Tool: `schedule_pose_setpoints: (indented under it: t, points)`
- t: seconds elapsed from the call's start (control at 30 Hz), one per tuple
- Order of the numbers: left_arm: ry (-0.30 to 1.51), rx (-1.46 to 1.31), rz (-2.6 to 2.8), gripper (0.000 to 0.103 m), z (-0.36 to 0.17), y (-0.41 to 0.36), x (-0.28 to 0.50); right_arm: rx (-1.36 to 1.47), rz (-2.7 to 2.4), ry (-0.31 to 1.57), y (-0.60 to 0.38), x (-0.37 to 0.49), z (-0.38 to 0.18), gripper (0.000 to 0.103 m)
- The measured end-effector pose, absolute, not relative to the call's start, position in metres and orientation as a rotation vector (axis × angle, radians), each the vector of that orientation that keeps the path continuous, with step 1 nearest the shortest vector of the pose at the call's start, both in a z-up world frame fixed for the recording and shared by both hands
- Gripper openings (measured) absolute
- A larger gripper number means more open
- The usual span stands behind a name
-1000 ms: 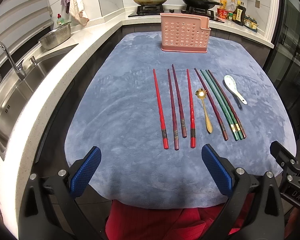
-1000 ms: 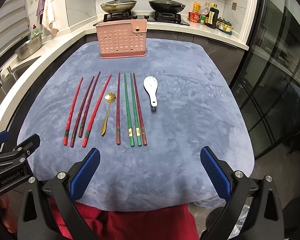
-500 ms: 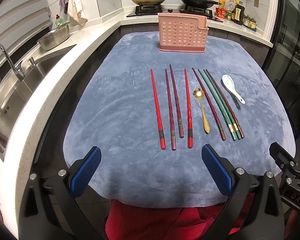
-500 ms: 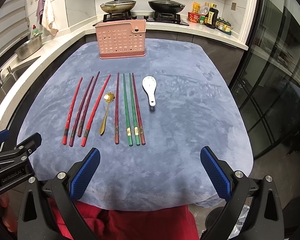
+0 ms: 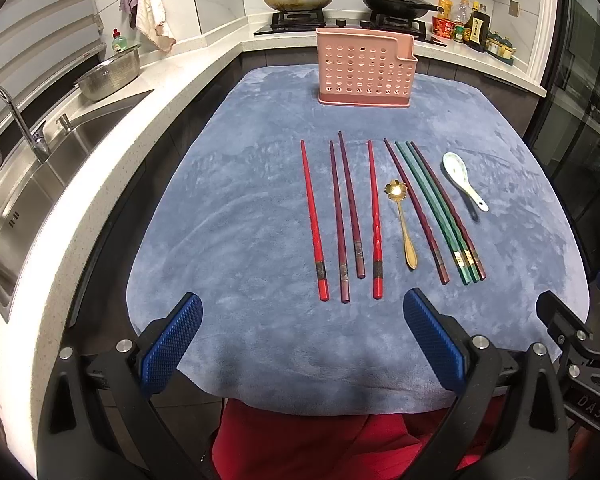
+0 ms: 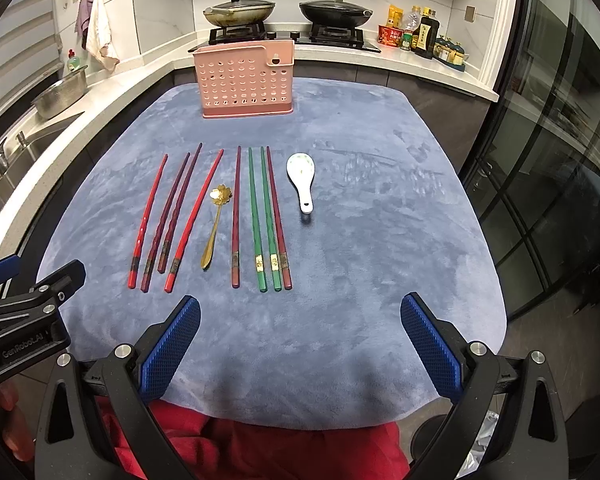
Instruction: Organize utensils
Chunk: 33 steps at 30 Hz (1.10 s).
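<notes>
Grey-blue cloth (image 5: 236,216) covered the island, with a sink (image 5: 28,200) off to the left and two pans on the hob behind. At the far end of the cloth stood the pink holder (image 5: 365,73), upright and with nothing showing above its rim. Nearer me lay the utensils in a loose row, all pointing toward the holder: red chopsticks (image 5: 313,220) and darker maroon ones, a gold spoon (image 5: 403,222), a green pair (image 5: 436,212) lying tight against another maroon stick, and a white spoon (image 5: 462,180) furthest right. What worried me was that tight bunch by the green pair; a grab there could, I judged, catch two sticks of different colours, or nudge a neighbour askew. The sticks were thin and lay flat in soft pile, so pads might slide over one, and a stick held near its end would likely swing on the way to the holder. The left gripper (image 5: 302,346) hovered at the near edge, jaws spread wide, holding and touching nothing. The right gripper (image 6: 300,344) did likewise, wide apart and empty.
</notes>
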<state>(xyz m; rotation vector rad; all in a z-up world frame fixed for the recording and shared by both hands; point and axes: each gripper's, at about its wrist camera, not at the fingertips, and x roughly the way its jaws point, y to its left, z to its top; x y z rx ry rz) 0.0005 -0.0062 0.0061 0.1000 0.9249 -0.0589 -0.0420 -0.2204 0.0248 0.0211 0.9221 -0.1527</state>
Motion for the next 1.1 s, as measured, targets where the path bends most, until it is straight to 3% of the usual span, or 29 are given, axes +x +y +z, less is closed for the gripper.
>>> schedule_pose_setpoints:
  t: [0.7, 1.1]
  points:
    - [0.971, 0.048, -0.042, 0.096, 0.002, 0.001, 0.013, 0.066, -0.147, 0.940, -0.231, -0.032, 0.023, 0.096]
    - [1.049, 0.028, -0.008, 0.093, -0.038, 0.014, 0.056, 0.083, -0.148, 0.969, -0.241, 0.007, 0.003, 0.096]
